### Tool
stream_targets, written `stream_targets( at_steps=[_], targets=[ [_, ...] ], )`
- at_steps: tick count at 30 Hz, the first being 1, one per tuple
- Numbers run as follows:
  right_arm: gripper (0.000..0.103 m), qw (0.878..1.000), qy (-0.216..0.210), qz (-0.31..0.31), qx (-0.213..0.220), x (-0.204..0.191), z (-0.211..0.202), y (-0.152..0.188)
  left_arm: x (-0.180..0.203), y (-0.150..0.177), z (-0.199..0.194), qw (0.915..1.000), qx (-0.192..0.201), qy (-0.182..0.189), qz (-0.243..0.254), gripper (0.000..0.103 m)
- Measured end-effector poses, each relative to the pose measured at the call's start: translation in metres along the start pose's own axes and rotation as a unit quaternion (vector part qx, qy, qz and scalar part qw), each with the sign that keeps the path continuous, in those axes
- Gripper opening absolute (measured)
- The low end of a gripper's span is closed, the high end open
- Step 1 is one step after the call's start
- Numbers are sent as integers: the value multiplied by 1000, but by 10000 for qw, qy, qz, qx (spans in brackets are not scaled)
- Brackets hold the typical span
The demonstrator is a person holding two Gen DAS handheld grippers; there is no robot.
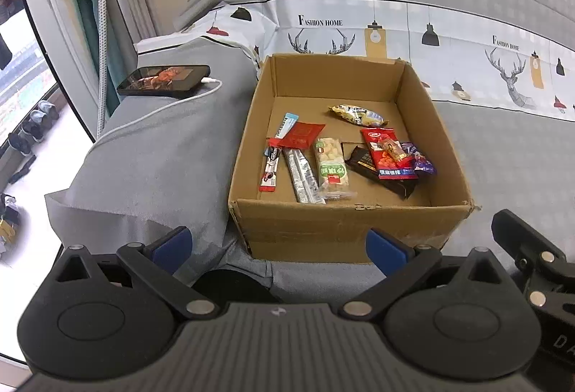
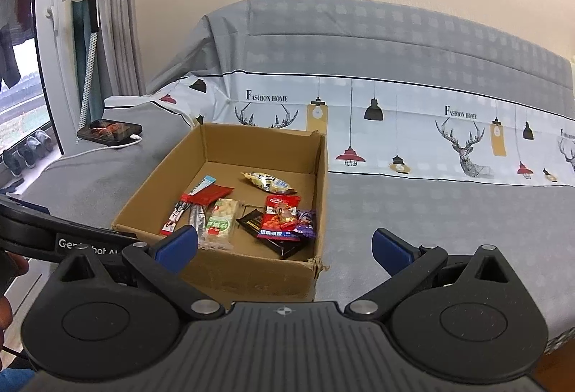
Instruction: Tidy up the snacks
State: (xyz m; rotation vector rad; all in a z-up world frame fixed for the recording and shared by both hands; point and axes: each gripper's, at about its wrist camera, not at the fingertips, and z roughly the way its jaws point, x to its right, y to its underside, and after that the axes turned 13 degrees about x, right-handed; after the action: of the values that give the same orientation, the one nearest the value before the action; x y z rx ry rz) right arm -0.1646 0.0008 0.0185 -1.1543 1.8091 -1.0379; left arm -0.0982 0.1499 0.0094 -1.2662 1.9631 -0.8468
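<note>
An open cardboard box (image 1: 345, 226) (image 2: 251, 277) stands on a grey bed and holds several snack packets. Among them are a green-labelled nut bar (image 1: 331, 166) (image 2: 220, 223), a red packet (image 1: 387, 154) (image 2: 279, 217), a yellow wrapper (image 1: 357, 115) (image 2: 268, 182), a purple candy (image 1: 422, 160) (image 2: 304, 224) and thin stick sachets (image 1: 270, 169). My left gripper (image 1: 280, 244) is open just before the box's near wall, holding nothing. My right gripper (image 2: 285, 244) is open too, in front of the box's near right corner, and its body shows at the left wrist view's right edge.
A phone (image 1: 163, 80) (image 2: 109, 130) on a white charging cable (image 1: 158, 111) lies on the raised grey bedding left of the box. A deer-print sheet (image 1: 449, 50) (image 2: 431, 136) runs behind. A window, curtain and shoes on the floor are at far left.
</note>
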Motion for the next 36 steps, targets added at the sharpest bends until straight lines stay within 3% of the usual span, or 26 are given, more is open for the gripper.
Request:
stream_targets(
  at_steps=[36],
  targets=[
    [102,10000,58,19,-10,-1,2,1,2,1,3,9999,-54,67,60,103]
  ],
)
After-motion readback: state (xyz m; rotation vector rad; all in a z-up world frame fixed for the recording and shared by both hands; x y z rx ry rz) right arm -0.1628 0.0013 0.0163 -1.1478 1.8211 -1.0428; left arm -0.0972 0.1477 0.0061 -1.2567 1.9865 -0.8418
